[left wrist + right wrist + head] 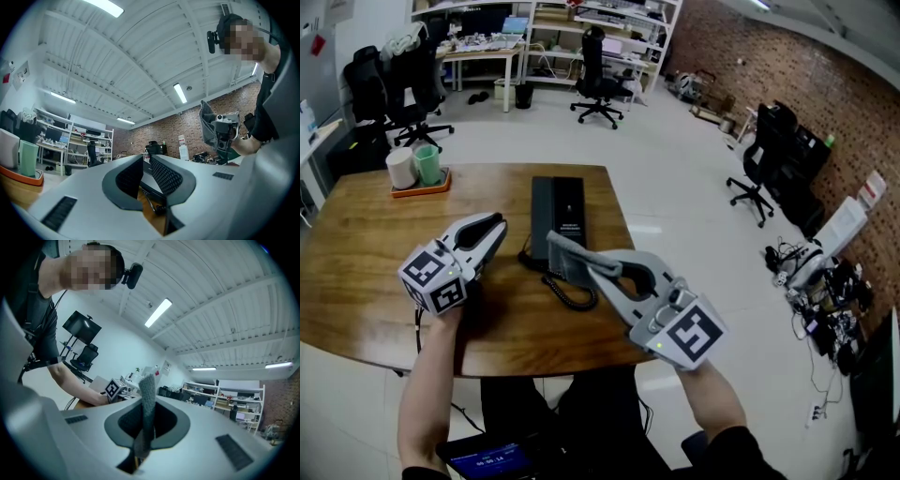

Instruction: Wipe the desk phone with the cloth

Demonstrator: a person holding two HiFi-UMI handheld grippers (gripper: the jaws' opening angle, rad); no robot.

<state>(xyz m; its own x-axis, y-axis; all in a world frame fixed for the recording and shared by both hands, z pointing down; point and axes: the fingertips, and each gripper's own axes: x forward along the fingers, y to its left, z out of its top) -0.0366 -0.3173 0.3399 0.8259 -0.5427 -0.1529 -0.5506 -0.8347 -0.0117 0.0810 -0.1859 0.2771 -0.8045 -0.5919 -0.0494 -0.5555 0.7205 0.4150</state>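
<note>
The black desk phone (pixel 558 214) lies in the middle of the wooden table (pixel 356 262), its coiled cord (pixel 569 292) trailing toward me. My right gripper (pixel 560 247) hangs over the phone's near end, shut on a grey cloth (pixel 573 264). That cloth (pixel 146 405) stands up between the jaws in the right gripper view. My left gripper (pixel 495 228) hovers left of the phone, jaws a little apart with nothing between them. Through the gap in the left gripper view (pixel 146 165) I see the phone (pixel 152 187). The right gripper and cloth (pixel 207 123) show at the right there.
An orange tray (pixel 420 187) with a white cup and a green cup (pixel 427 163) sits at the table's far left corner. Office chairs (pixel 598 86), desks and shelves stand beyond on the floor. The table's right edge (pixel 623 244) runs just past the phone.
</note>
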